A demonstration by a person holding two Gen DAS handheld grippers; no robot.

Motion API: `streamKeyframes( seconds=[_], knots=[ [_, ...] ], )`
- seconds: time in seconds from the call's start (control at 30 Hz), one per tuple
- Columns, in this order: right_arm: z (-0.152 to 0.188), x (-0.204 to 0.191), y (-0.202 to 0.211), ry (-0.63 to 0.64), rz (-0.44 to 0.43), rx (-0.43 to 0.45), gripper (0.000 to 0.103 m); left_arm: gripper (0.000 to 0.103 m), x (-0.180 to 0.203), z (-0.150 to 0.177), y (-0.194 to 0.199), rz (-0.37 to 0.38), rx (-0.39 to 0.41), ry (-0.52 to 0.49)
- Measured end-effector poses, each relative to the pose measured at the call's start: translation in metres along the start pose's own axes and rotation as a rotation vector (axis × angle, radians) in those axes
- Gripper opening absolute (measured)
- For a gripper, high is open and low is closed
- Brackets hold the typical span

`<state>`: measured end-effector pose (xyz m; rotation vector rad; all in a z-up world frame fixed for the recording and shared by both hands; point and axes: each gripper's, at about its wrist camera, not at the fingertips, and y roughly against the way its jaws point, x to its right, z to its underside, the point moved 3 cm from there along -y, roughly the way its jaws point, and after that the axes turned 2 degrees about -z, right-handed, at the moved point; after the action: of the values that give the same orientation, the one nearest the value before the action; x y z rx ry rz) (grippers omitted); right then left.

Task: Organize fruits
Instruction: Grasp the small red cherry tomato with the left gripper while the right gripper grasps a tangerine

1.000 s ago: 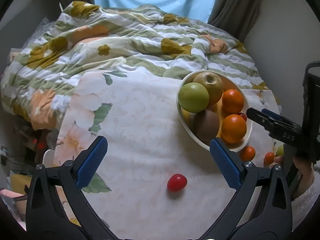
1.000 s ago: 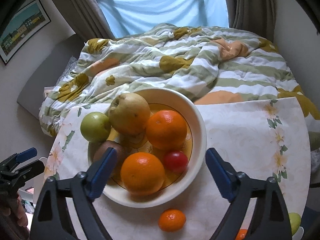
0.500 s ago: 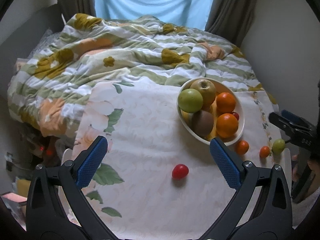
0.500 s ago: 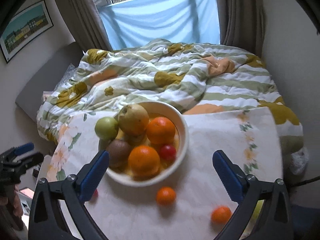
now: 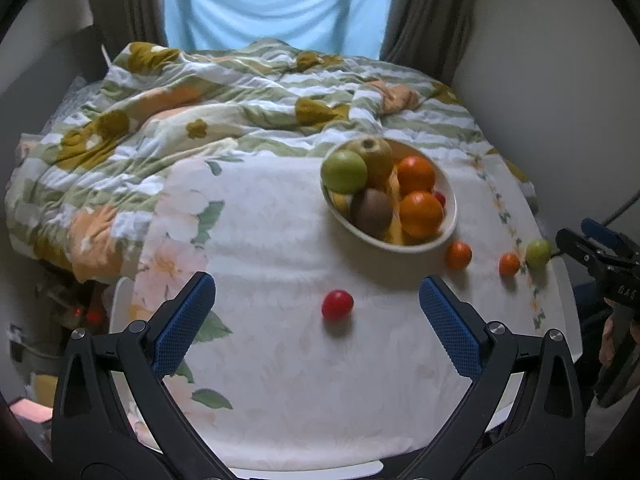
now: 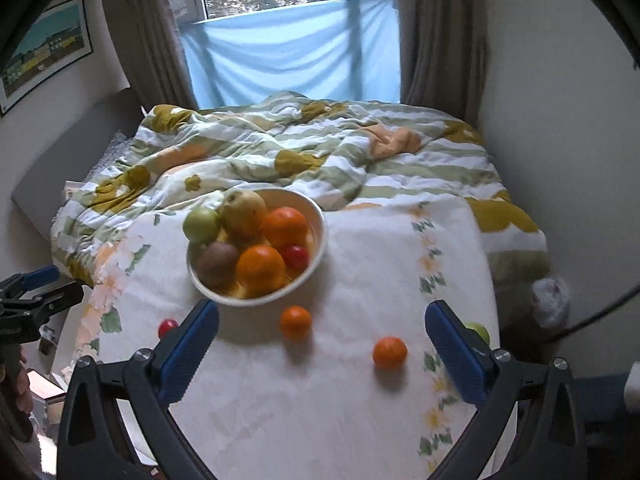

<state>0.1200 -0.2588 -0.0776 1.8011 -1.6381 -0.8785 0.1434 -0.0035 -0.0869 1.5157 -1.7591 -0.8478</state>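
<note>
1. Left gripper [image 5: 316, 308]: fingers spread wide, nothing between them; hovering above the near left part of the table [image 5: 280, 360], which carries a floral cloth.
2. Red tomato [image 5: 337, 304]: alone on the cloth, near the left edge as the right wrist view gives it [image 6: 168, 327], half hidden there behind a blue finger pad.
3. Bowl [image 6: 316, 252]: cream, toward the far edge of the table, touching the striped duvet [image 6: 320, 152] behind. Contents, left to right: green apple [image 6: 201, 224], brown kiwi [image 6: 217, 262], yellow-brown pear [image 6: 244, 212], two oranges, a second red tomato.
4. Loose on the cloth right of the bowl: first tangerine [image 6: 295, 321] just beside the bowl's near rim, second tangerine [image 6: 389, 352] further right, small green fruit [image 5: 538, 253] at the right edge.
5. Right gripper [image 6: 322, 346]: fingers wide apart, empty, above the near edge.
6. Left wrist view only: green fruit in full, right gripper from the side at the right edge.
7. Right wrist view only: window glass, framed picture [image 6: 44, 48] on the left wall, green fruit mostly hidden behind a finger pad.
8. Bare cloth across the near half of the table between the two grippers.
</note>
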Motion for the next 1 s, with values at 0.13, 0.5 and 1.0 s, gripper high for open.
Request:
streamKeyframes(
  seconds=[0.13, 0.5, 1.0],
  knots=[
    [0.022, 0.015, -0.008, -0.02, 0.01, -0.028, 0.103, 0.103, 0.01, 0.018, -0.016, -0.001, -0.037, 0.006],
    [0.061, 0.04, -0.049, 0.036, 0.02, -0.097, 0.103, 0.095, 0.033, 0.052, -0.073, -0.047, -0.098, 0.056],
    [0.071, 0.051, -0.092, 0.107, -0.036, -0.187, 0.098, 0.06, 0.019, 0.05, -0.136, -0.041, -0.219, 0.148]
  ],
)
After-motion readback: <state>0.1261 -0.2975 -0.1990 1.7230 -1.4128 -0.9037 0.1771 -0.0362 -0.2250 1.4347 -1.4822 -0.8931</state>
